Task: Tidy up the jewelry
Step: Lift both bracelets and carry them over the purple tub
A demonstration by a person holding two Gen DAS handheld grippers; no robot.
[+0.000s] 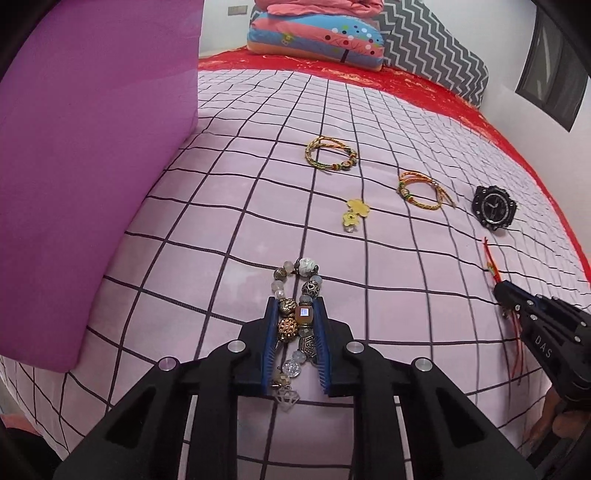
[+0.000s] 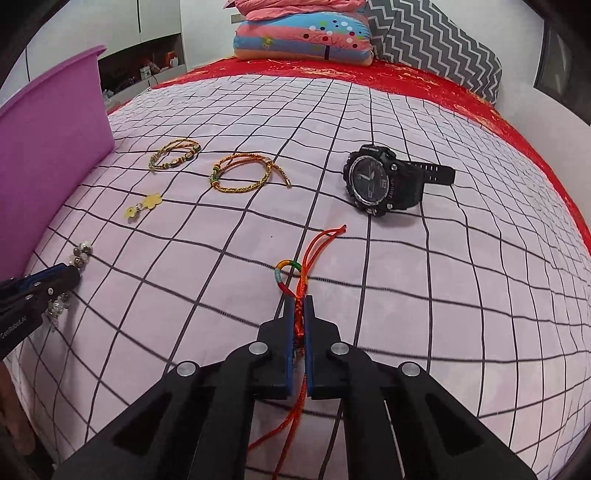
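Note:
My left gripper (image 1: 296, 304) is shut on a beaded charm bracelet (image 1: 303, 286) that lies on the pink checked bedspread (image 1: 221, 192); its beads are pinched between the blue pads and its far end sticks out ahead of the tips. My right gripper (image 2: 298, 301) is shut on a red cord bracelet (image 2: 295, 271) with a multicoloured loop, whose loose ends trail forward and back under the jaws. In the left wrist view the right gripper (image 1: 498, 291) shows at the right edge with the red cord (image 1: 489, 258). In the right wrist view the left gripper (image 2: 75, 273) shows at the left edge.
A purple bin (image 1: 92, 166) stands at the left on the bed. On the spread lie two braided gold bracelets (image 2: 173, 155) (image 2: 243, 173), a yellow flower charm (image 2: 146, 206) and a black sport watch (image 2: 384, 181). Pillows (image 2: 303, 33) are stacked at the far end.

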